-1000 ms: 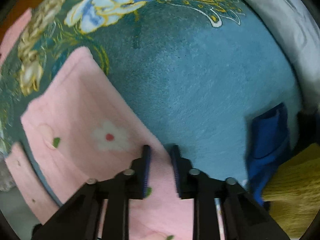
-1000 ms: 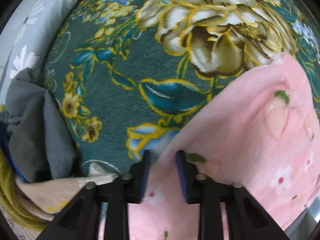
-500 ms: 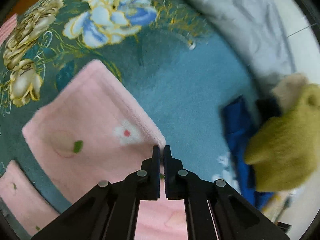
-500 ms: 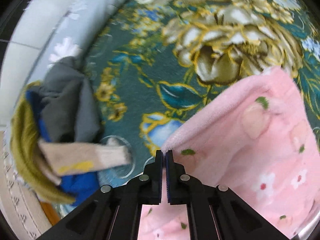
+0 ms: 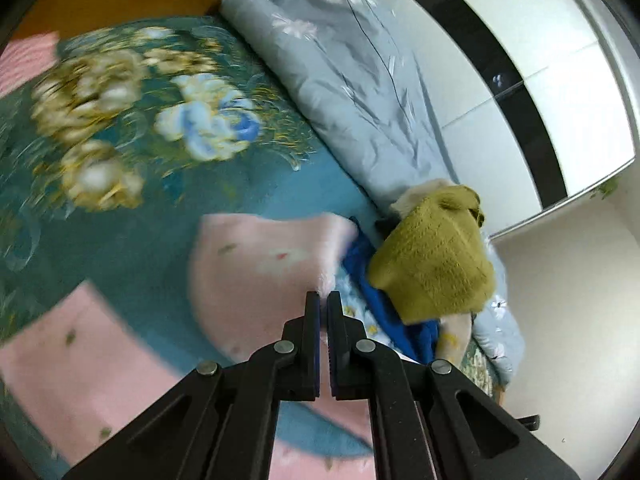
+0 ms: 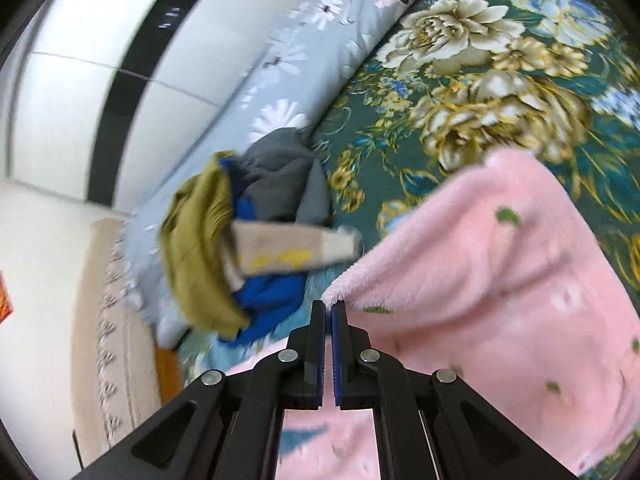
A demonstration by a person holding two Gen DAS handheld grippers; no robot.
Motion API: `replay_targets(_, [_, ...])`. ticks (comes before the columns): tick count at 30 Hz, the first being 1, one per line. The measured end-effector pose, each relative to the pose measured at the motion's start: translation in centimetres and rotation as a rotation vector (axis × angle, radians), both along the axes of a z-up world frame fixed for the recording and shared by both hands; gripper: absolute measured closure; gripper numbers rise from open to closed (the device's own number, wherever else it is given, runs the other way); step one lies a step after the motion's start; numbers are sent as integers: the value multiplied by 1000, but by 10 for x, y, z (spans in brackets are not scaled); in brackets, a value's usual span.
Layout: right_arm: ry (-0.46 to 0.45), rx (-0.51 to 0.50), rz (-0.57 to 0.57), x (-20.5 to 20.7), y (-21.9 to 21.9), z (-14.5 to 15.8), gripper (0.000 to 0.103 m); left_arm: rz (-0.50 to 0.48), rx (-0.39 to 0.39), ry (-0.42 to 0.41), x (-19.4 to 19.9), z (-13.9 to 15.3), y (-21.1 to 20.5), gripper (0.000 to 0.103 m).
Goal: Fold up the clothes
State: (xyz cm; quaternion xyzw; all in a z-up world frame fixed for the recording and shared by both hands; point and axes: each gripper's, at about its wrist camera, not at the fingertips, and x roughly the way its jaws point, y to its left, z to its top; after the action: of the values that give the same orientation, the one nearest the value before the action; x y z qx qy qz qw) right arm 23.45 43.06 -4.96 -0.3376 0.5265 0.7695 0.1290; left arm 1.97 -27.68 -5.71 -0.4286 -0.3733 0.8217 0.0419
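Blurred bedspread; both tools pinch pink garment.

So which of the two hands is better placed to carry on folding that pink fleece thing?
Neither alone, probably: the left gripper and the right gripper are each shut on a corner of the pink garment, lifted above the floral blanket. The fold looks like a job for both together.

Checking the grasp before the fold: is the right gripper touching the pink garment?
Touching. The right wrist view shows the right gripper shut on a corner of the pink garment, which hangs lifted from its tips.
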Motion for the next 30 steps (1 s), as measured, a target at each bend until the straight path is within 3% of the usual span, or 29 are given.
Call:
replay_targets(3, [-60, -28, 2, 48, -17, -33, 100, 45, 9, -84, 57, -43, -16, 100])
replay_targets(7, [-191, -126, -42, 95, -34, -95, 100, 151, 106, -233, 102, -108, -30, 100])
replay_targets(10, [-205, -155, -76, 107, -42, -116, 100, 191, 99, -279, 119, -130, -28, 100])
replay_targets(19, [-305, -99, -40, 99, -47, -140, 100, 153, -77, -296, 108, -128, -13, 100])
replay_targets(23, [-307, -108, -18, 101, -48, -147, 100, 165, -86, -334, 108, -138, -12, 100])
replay_targets(24, [-297, -106, -12, 101, -47, -145, 96, 165, -82, -340, 109, -137, -11, 100])
replay_targets(28, [-275, -48, 1, 101, -38, -129, 96, 130, -98, -332, 107, -132, -9, 99])
replay_targets(29, [-267, -31, -1, 102, -35, -124, 92, 119, -103, -329, 106, -129, -8, 99])
replay_targets(30, [-259, -13, -3, 102, -32, -119, 77, 105, -128, -321, 104, -125, -5, 99])
